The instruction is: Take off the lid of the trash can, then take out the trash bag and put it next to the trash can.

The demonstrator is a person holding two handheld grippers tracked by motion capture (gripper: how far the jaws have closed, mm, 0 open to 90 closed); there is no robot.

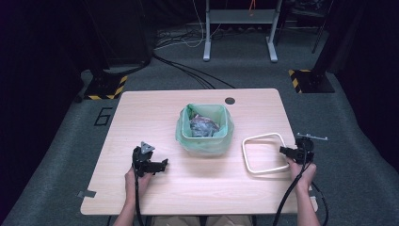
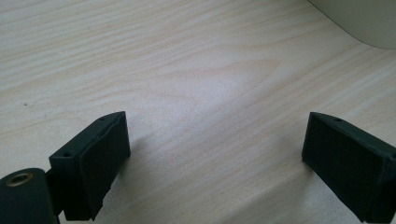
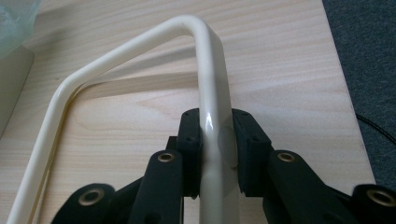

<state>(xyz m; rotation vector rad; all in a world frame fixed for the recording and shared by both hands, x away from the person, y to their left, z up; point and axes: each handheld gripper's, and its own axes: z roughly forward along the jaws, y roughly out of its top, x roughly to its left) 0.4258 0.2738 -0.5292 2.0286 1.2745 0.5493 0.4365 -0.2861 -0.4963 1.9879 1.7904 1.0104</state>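
A small bin lined with a green bag stands near the middle of the table, with crumpled waste inside. To its right lies a cream frame, a rounded rectangular ring. The right gripper, at the table's right edge, is clamped on the frame's right side; its jaws press both sides of the bar. The left gripper rests on the near left of the table, jaws wide apart over bare wood, holding nothing.

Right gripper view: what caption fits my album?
Right hand-held gripper clamps the cream frame over the wooden table.
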